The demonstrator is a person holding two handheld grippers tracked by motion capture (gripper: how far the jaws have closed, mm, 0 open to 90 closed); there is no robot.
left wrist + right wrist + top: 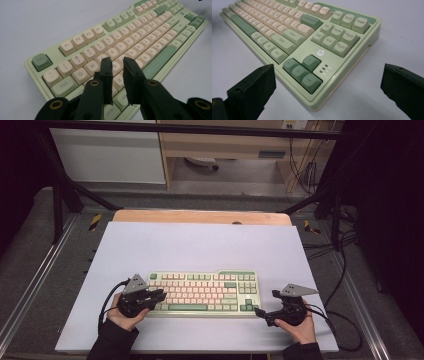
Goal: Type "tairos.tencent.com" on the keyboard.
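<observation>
A pale green keyboard [202, 292] with cream and green keys lies on the white board [200, 245], near its front edge. My left gripper [161, 295] hovers over the keyboard's left end. In the left gripper view its jaws [117, 62] stand almost together above the D and X keys of the keyboard [140, 35], with nothing between them. My right gripper [265, 302] is at the keyboard's right front corner. In the right gripper view it [328, 67] is wide open, its jaws on either side of the arrow-key corner [302, 71] without touching it.
The board rests on a wooden table [200, 216] inside a black frame. Cables [345, 270] trail over the floor at the right. Behind the keyboard the board is bare.
</observation>
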